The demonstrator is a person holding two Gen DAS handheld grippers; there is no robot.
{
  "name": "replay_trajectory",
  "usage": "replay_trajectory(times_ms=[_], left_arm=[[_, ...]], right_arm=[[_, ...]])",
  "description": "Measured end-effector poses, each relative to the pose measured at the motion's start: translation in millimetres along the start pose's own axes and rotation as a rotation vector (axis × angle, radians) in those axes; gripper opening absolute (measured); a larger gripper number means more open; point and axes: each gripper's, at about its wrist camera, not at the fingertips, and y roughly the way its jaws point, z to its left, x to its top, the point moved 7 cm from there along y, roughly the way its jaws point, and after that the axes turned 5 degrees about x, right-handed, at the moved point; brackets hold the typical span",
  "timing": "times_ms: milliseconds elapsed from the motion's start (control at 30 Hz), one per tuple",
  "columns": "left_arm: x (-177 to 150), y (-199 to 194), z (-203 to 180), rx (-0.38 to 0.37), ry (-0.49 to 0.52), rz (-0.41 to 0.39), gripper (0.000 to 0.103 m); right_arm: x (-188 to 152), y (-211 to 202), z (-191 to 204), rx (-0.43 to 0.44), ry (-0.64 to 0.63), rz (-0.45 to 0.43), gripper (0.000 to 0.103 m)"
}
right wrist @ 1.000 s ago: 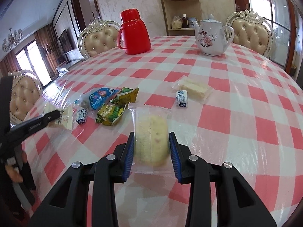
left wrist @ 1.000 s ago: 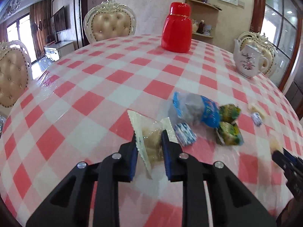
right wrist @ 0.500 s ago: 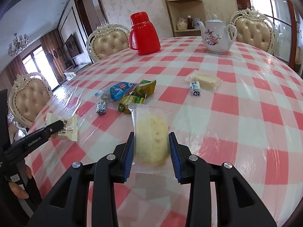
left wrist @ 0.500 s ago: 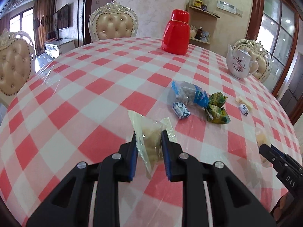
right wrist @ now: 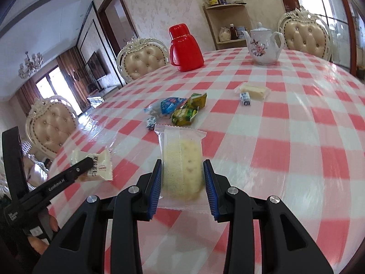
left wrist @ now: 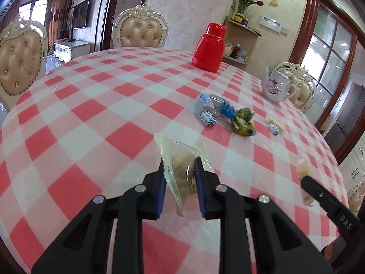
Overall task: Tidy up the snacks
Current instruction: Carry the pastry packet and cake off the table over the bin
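Your left gripper [left wrist: 180, 178] pinches a wrapped pastry [left wrist: 181, 167], your right gripper [right wrist: 181, 182] a wrapped cake [right wrist: 181, 166], both nearer you than the red flask [right wrist: 185, 48]; they look light, soft, crinkly: grip mid-body gently.

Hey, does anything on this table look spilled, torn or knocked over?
Nothing stands out. The red flask and teapot stand upright, nothing looks spilled, and the loose snacks lie scattered on the tablecloth. Each gripper holds an intact-looking packet.

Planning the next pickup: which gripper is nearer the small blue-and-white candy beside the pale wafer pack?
Right. The right gripper sits nearer the candy; the left gripper is beyond it, across the snack pile.
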Motion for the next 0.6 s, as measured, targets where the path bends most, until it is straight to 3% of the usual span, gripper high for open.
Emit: replay_trajectory(times_ms=[200,600], left_arm=[[-16.9,-22.0,-1.4,-0.023,-0.002,-0.018,0.024],[-44.3,-77.6,15.7,-0.011,0.072,-0.035,0.024]], right_arm=[[-17.3,-24.1,12.0,0.032,0.040,-0.030,0.036],[-59.2,-38.7,56.7,0.109,0.018,0.034,0.036]])
